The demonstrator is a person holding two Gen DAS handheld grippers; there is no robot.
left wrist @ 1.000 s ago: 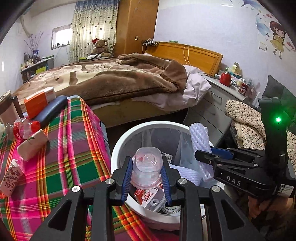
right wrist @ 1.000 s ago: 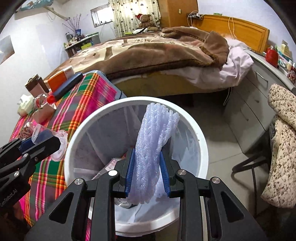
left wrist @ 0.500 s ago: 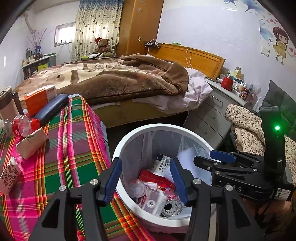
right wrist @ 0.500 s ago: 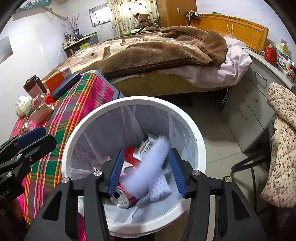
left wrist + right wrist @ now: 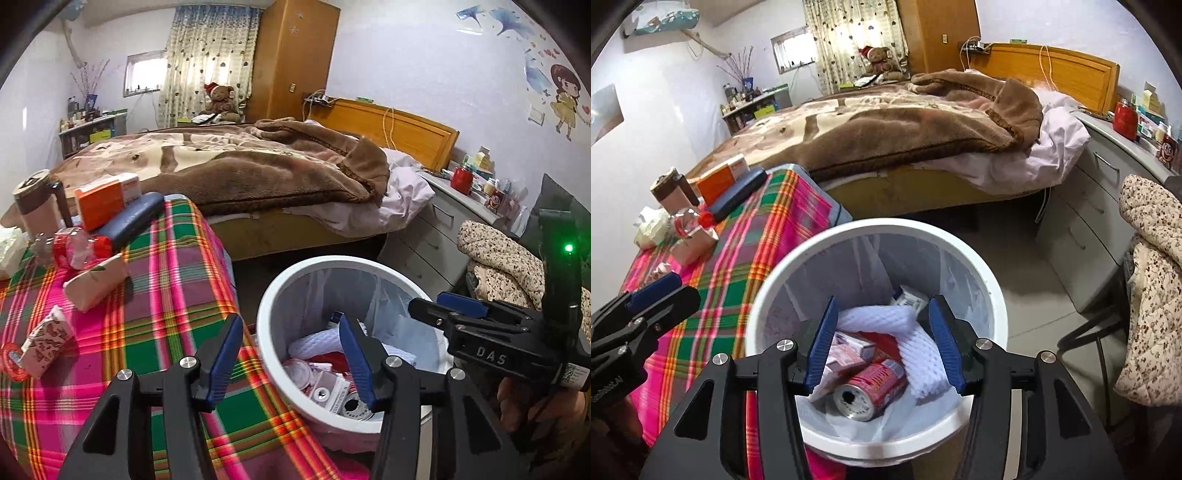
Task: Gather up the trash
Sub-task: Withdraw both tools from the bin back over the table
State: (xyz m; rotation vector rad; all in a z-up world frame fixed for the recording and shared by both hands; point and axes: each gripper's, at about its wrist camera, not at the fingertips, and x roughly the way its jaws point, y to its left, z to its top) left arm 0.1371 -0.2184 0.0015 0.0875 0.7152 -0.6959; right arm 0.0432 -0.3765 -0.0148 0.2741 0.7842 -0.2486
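White foam netting (image 5: 908,332) and a clear plastic cup (image 5: 297,369) now lie inside the bin (image 5: 995,295), dropped a moment ago. Both the left gripper (image 5: 291,363) and right gripper (image 5: 884,345) gape empty; remaining trash sits on the plaid table (image 5: 162,295) at nine o'clock.

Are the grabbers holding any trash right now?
No. Both the left gripper and the right gripper are open with nothing between their fingers. The white foam netting sleeve lies inside the round white trash bin.
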